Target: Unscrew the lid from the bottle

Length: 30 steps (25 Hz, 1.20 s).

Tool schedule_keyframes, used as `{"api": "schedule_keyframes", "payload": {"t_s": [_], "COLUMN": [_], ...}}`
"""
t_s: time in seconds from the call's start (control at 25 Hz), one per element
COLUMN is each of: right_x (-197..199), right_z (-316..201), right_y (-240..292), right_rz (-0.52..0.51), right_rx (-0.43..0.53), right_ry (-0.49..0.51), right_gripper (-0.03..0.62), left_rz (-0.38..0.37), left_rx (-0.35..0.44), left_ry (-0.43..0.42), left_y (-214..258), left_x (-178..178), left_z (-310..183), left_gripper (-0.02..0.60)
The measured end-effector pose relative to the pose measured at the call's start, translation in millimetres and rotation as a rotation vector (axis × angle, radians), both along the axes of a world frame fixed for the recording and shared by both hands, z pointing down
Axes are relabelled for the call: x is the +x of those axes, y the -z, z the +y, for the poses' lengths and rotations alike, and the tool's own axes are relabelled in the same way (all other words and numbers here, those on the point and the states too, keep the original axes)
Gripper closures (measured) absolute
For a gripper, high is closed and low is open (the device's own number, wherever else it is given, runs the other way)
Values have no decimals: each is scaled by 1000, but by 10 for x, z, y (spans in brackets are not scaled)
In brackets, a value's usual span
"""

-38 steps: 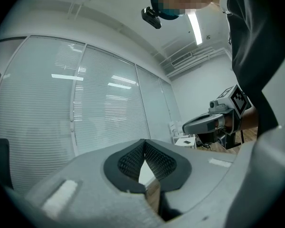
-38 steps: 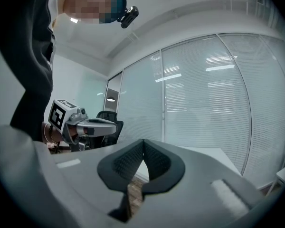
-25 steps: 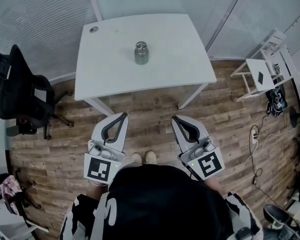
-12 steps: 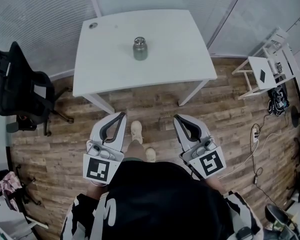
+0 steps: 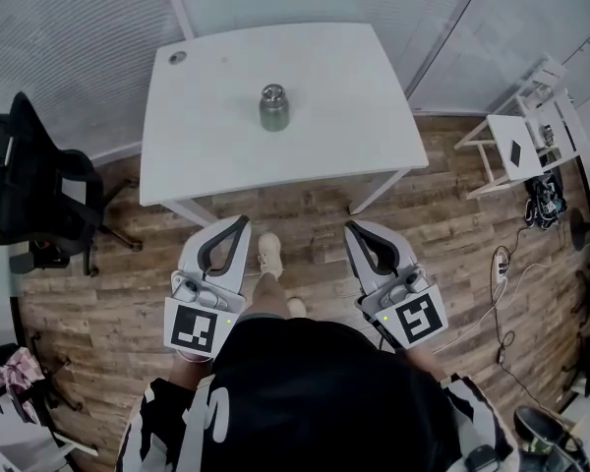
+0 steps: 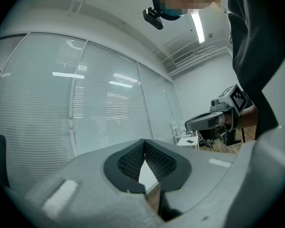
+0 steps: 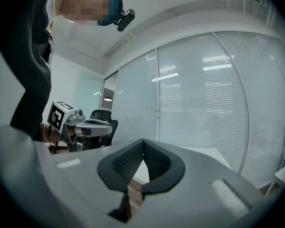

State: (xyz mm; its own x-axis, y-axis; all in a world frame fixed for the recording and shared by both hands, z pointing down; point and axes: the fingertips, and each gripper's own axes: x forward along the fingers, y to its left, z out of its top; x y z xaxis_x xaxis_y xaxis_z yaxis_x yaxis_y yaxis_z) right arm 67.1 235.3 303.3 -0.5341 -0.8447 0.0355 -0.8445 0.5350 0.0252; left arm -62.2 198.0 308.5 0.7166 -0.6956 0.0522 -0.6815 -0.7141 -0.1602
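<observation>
On white table (image 5: 354, 116), bottle (image 5: 273, 107) upright, lid (image 5: 273, 92) topmost

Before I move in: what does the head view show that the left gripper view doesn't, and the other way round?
Only the head view: the bottle with its lid on, standing on the white table, and the black office chair. Only the left gripper view: the left gripper close up, its pads meeting at the tips with nothing between them, and a ceiling light strip. Both: the right gripper, shut and empty, the small white side table and the blinds.
</observation>
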Motion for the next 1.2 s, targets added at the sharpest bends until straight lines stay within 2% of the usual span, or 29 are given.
{"api": "schedule_keyframes", "payload": {"t_s": [0.6, 1.2], "right_x": [-111, -161], "right_z": [-851, -1567], "right_y": [7, 13], "right_rz": [-1, 0], "right_rx": [15, 9], "right_ry": [1, -14], "right_gripper": [600, 600], "left_rz": [-2, 10], "left_rx": [17, -12], "left_ry": [-12, -36], "left_y": [-29, -99], "left_x": [-37, 1], "left_z": [-865, -1595], "left_gripper": [581, 581]}}
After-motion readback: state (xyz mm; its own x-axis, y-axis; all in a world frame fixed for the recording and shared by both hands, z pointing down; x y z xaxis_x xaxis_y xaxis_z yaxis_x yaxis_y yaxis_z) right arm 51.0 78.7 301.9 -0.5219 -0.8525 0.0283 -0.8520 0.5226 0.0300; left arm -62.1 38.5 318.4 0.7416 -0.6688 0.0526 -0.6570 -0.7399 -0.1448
